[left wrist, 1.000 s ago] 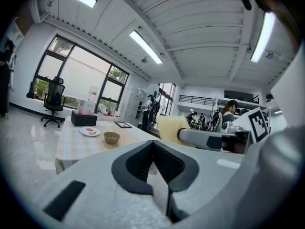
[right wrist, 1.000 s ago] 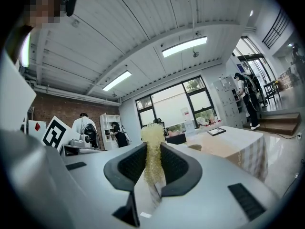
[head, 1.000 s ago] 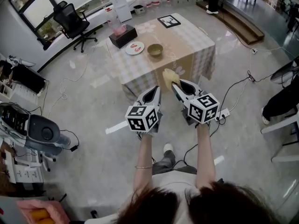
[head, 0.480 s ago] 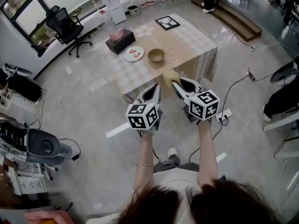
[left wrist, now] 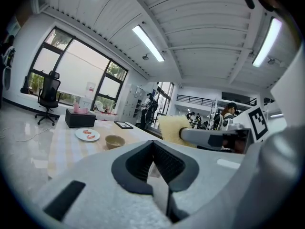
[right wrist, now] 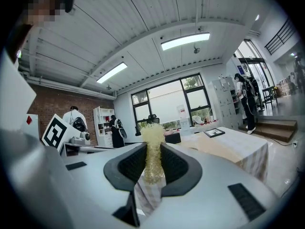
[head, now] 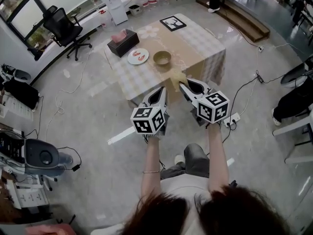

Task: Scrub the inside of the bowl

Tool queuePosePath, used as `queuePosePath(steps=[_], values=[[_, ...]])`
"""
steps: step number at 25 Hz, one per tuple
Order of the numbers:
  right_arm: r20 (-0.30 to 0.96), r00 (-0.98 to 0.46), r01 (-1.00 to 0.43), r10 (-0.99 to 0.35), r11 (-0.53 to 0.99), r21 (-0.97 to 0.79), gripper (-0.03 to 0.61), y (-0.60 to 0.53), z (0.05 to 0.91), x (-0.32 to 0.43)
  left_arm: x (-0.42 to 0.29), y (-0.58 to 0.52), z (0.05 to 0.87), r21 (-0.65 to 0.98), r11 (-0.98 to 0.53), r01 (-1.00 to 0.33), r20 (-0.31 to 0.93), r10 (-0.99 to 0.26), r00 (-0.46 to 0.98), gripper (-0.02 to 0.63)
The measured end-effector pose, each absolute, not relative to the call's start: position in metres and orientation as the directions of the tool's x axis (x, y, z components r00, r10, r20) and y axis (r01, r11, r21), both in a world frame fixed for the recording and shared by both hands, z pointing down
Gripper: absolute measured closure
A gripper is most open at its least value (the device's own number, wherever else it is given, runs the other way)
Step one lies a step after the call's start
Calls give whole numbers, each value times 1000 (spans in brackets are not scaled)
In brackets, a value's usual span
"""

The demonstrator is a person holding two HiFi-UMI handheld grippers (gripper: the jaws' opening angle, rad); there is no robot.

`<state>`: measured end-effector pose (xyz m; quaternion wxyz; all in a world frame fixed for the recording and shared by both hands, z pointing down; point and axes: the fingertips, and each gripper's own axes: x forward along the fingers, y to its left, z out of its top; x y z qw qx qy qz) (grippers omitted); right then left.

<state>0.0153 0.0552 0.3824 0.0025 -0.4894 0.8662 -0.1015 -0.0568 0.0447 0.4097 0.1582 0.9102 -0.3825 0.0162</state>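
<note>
A tan bowl [head: 162, 58] stands on the checked table [head: 205, 45], ahead of both grippers and apart from them. The left gripper view shows the same bowl [left wrist: 115, 140] small and far off. My right gripper [head: 182, 85] is shut on a yellow sponge [head: 177, 77], which sticks up between its pads [right wrist: 153, 147]. My left gripper [head: 161, 90] is shut with nothing in it, and its jaws meet in its own view [left wrist: 153, 146]. Both are held level, side by side, short of the table's near edge.
Beside the bowl lie a white plate [head: 138, 56] with red pieces, a dark tissue box [head: 123, 35] and a framed picture [head: 172, 22]. An office chair [head: 61, 26] stands at the back left. Cables and a power strip [head: 234, 119] lie on the floor at right.
The person has stepped forward, so both grippers have come closer to the table. A knee now shows below the arms. The sponge stays gripped and the left jaws stay shut.
</note>
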Motion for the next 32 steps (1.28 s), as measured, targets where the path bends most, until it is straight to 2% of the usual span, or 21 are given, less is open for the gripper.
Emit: queuePosePath(steps=[13, 32], values=[[73, -541, -833, -838, 522, -184, 499, 29, 385, 23, -60, 23, 419, 277, -649, -709, 174, -692, 701, 603], [105, -623, -777, -775, 598, -199, 499, -83, 391, 56, -31, -77, 428, 287, -573, -767, 222, -739, 636, 603]])
